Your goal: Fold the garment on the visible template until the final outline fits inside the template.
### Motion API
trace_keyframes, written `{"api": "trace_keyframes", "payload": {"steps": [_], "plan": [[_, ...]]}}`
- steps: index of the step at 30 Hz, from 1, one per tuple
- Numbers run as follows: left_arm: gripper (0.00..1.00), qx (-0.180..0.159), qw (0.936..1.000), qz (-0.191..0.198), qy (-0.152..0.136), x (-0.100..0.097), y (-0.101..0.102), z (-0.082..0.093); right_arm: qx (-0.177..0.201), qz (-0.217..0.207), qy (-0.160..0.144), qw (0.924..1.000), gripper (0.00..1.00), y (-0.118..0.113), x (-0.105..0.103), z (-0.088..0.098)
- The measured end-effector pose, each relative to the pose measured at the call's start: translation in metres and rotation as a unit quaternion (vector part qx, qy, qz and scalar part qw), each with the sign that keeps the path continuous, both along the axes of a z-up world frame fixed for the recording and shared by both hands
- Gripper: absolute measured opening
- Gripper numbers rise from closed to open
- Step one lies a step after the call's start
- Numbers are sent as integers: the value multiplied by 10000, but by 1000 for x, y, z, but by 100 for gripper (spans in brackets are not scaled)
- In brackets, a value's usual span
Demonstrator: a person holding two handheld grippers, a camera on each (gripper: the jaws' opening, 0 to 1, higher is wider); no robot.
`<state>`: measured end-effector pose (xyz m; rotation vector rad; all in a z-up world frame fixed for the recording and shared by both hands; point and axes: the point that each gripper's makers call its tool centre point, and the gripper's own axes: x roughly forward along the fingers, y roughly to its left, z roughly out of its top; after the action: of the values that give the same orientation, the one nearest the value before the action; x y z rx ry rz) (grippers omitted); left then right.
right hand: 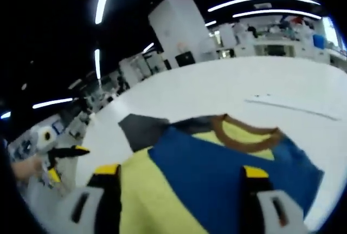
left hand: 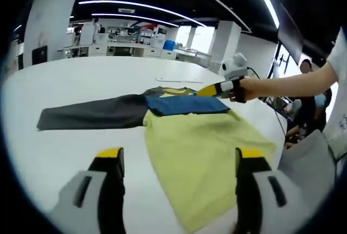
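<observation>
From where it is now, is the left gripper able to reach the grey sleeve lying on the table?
Probably yes. The grey sleeve lies flat on the white table, ahead and to the left of the open left gripper, with bare table between them. The right gripper is off at the blue panel.

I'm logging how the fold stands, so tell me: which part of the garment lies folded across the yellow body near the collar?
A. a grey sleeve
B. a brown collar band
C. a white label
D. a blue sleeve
D: in the left gripper view the blue sleeve lies across the yellow body of the garment, while the grey sleeve stretches out flat on the table.
</observation>
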<state>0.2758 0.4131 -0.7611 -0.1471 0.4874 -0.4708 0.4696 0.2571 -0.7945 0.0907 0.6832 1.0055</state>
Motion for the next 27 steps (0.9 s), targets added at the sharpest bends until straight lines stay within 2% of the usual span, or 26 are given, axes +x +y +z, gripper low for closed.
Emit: {"api": "trace_keyframes", "payload": {"steps": [4, 6, 10, 12, 20, 24, 27], "plan": [[82, -38, 10000, -5, 22, 0, -2, -2, -153, -165, -52, 9997, 84, -28, 6, -1], [81, -45, 10000, -4, 19, 0, -2, -3, -200, -394, 4, 9990, 82, -45, 9, -2], [81, -65, 10000, -3, -8, 0, -4, -3, -147, -633, 33, 9979, 79, -72, 14, -1], [81, -70, 10000, -8, -11, 0, -5, -3, -274, -743, 30, 9969, 78, -87, 16, -4], [81, -48, 10000, 9, 11, 0, -2, -4, -359, -1092, 152, 9932, 75, -122, 17, -11], [81, -48, 10000, 31, 3, -1, -3, -4, -423, -1259, 237, 9909, 71, -135, 11, -16], [81, -46, 10000, 50, 6, -1, -3, -4, -377, -1448, 366, 9881, 63, -144, 4, -19]]}}
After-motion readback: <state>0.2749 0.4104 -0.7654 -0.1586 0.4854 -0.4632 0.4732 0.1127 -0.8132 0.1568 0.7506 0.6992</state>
